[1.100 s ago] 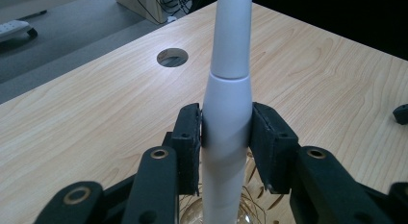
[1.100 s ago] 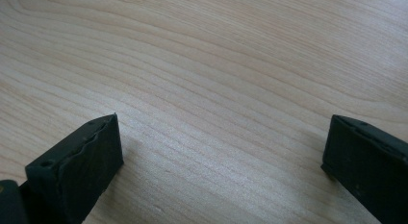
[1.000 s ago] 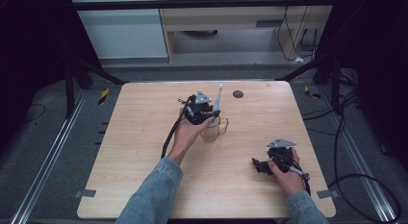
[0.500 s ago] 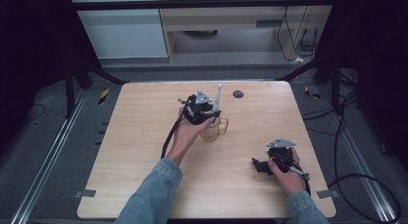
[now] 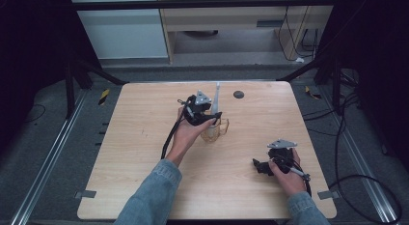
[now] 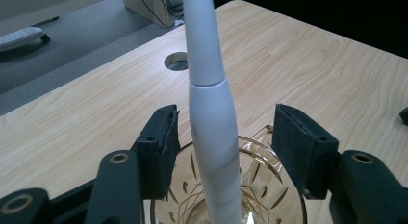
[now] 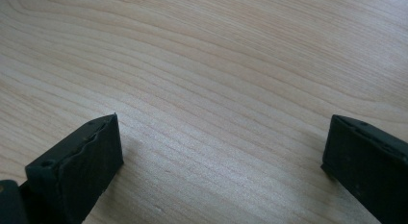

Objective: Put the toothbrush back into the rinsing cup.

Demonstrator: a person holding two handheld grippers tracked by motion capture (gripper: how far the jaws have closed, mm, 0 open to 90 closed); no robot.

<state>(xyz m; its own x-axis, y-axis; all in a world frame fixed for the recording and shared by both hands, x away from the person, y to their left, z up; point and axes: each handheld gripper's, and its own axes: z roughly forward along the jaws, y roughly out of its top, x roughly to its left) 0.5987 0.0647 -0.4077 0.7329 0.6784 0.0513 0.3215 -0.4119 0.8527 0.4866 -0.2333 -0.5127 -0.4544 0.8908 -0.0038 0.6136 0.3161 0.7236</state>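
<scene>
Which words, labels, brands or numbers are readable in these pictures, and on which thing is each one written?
None can be read.
White toothbrush handle: plain, no print visible.
Glass cup: cut pattern only, no text.
Table: bare wood grain.
Yellow-black tape on the floor: stripes, no letters.

In your left gripper view the long white plastic wand (image 6: 211, 118) runs off the top edge, so its tip can't be told, and its foot is lost below the bottom edge inside the amber cut-glass mug (image 6: 260, 156), whose lower body and base are cut off too. From the high view, that mug sits partly behind your left hand (image 5: 190, 133); its pattern is too small to read there. In the right gripper view both black jaws run off the bottom edge, w/ the right one also clipped at the side.
</scene>
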